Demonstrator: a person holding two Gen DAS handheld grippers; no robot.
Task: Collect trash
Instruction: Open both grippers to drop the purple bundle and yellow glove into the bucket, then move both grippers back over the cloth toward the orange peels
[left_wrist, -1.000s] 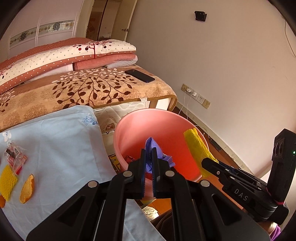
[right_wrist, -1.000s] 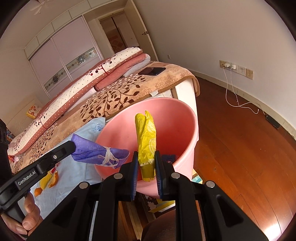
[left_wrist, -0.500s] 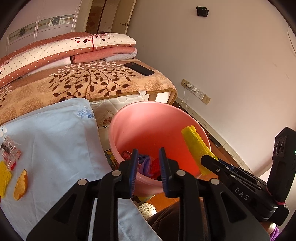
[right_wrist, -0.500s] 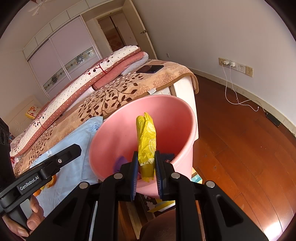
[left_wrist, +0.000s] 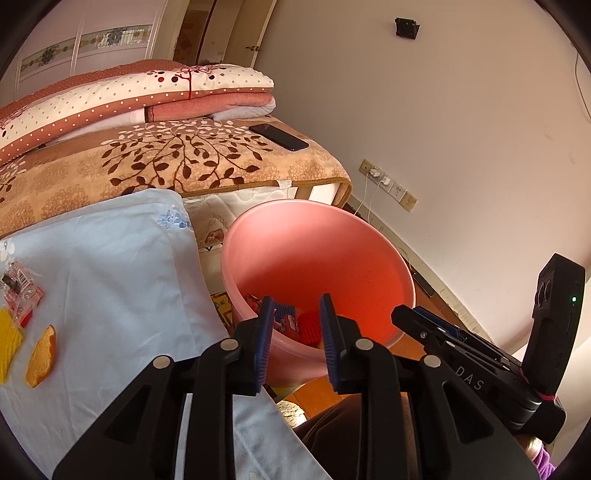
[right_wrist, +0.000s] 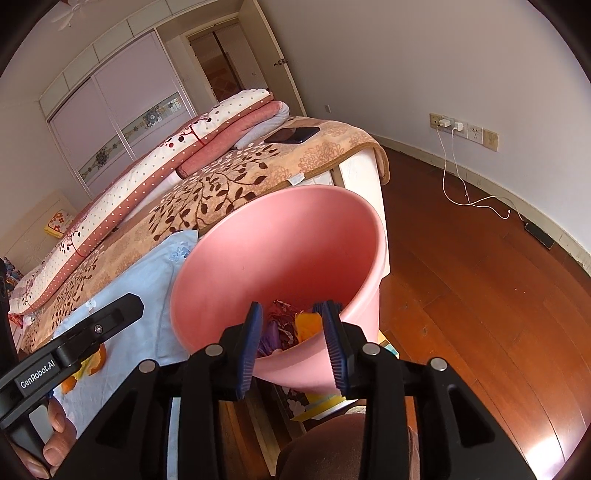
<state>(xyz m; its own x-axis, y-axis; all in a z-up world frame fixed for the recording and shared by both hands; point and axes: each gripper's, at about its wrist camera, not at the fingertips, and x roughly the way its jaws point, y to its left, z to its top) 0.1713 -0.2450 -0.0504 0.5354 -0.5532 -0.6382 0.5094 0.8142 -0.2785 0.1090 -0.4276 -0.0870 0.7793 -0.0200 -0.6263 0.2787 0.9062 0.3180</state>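
Now | both tongs (left_wrist: 295, 306) (right_wrist: 291, 314) empty over pink bin (left_wrist: 369, 240) rim

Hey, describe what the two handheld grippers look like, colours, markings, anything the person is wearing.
Both are matte black plastic with silver pivot screws and ribbed blue pads on the fingers. The left gripper reads "GenRobot.AI" on its side; the right gripper reads "DAS" and carries a black upright module with a green light. A purple sleeve edge shows.
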